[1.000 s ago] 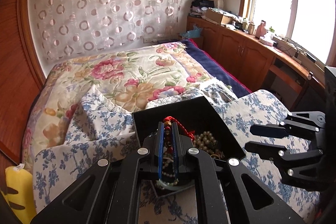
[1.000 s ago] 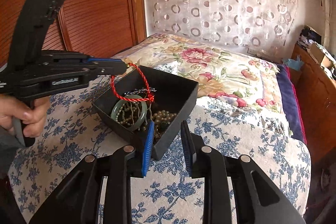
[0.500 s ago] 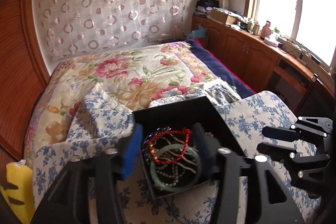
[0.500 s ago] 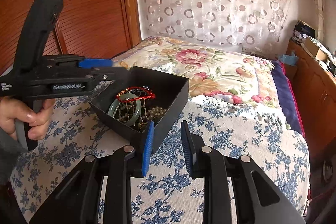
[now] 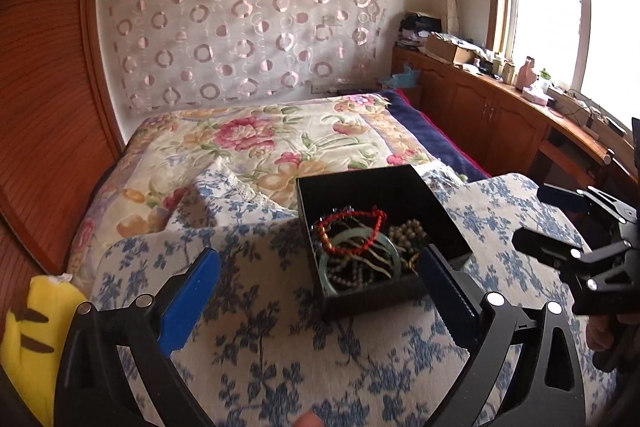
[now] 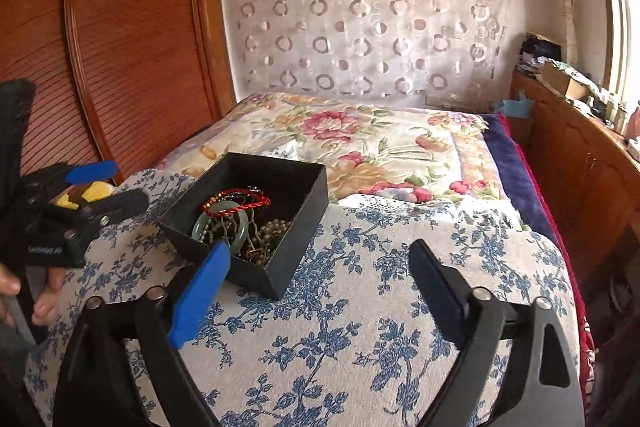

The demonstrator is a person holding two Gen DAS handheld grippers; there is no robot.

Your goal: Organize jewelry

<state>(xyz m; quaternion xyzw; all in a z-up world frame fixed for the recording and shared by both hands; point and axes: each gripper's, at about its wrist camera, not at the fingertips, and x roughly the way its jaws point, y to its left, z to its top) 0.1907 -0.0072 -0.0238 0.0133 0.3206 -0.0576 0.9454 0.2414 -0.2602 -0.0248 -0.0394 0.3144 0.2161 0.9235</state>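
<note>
Seemingly near done: all jewelry in view sits in the black box, on the blue-floral cover just ahead of both hand-held grippers; nothing loose visible on the cover. Left hand-held gripper and right hand-held gripper both spread wide, holding nothing. Inside: red cord bracelet atop a green bangle, w/ bead strands tangled beside; sorting may remain.

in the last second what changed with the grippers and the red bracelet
The left gripper let go of the red cord bracelet, opened wide and drew back; the bracelet now lies in the black box on the green bangle. The right gripper opened from nearly closed. The box and the other beads stayed put on the blue-flowered cloth.
</note>
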